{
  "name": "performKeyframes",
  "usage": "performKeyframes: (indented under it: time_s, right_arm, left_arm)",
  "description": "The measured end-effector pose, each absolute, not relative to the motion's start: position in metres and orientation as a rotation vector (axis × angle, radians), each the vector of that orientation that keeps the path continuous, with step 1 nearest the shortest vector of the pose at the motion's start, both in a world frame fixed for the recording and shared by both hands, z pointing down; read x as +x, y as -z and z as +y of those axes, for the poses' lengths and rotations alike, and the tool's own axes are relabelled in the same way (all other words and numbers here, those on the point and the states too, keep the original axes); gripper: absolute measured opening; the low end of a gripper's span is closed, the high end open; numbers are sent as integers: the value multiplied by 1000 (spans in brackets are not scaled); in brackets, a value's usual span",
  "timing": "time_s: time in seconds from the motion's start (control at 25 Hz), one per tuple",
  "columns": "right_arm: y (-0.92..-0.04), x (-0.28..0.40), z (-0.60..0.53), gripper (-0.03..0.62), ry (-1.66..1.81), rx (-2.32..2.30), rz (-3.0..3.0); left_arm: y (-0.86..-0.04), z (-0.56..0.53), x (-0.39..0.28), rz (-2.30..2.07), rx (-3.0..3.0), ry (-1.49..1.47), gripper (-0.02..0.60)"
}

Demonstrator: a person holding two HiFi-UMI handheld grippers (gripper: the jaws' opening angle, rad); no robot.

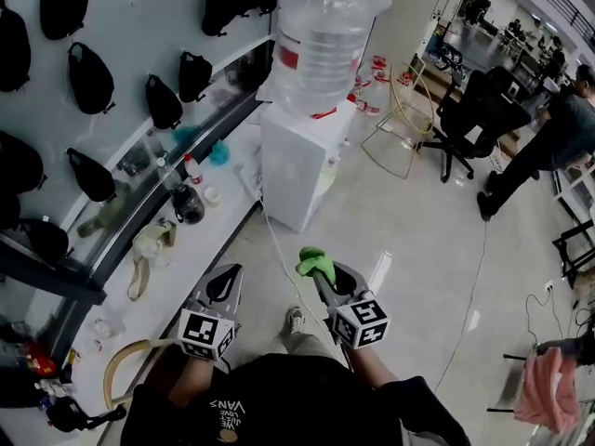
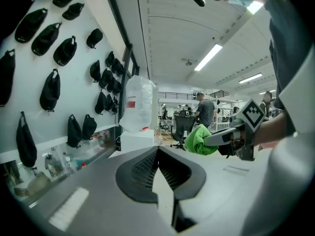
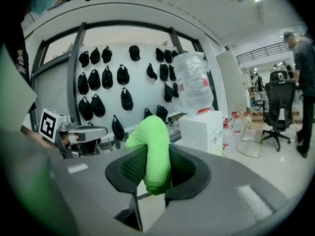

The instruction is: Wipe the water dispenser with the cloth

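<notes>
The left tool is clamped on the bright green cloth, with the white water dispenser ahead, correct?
No: it is the right tool that is clamped on the bright green cloth, as the right gripper view shows. The white water dispenser is indeed ahead.

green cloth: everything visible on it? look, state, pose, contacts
The green cloth is bright lime, soft and finely knit, and looks like microfibre. It is bunched into a folded hump and pinched in the right gripper, whose jaws are shut on it. A lobe bulges up past the tips and a short end hangs below. It is held in the air over the floor, short of the water dispenser ahead. Only the jaws touch it.
</notes>
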State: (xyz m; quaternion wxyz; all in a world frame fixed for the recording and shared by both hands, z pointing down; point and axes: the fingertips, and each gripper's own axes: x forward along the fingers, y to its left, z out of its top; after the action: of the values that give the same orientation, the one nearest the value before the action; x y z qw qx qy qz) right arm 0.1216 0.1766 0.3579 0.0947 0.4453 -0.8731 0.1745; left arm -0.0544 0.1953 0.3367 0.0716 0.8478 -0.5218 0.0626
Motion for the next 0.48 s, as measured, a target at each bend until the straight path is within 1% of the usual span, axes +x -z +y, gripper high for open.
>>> performKeyframes:
  time_s: [0.28, 0.48]
  right_arm:
    - [-360, 135, 96, 110, -467, 1197, -2618]
    - [-366, 144, 51, 110, -459, 1130, -2636]
  left_arm:
    - [-336, 121, -35, -1674, 2498, -194, 2]
    - [-342, 87, -21, -1733, 2433, -187, 2]
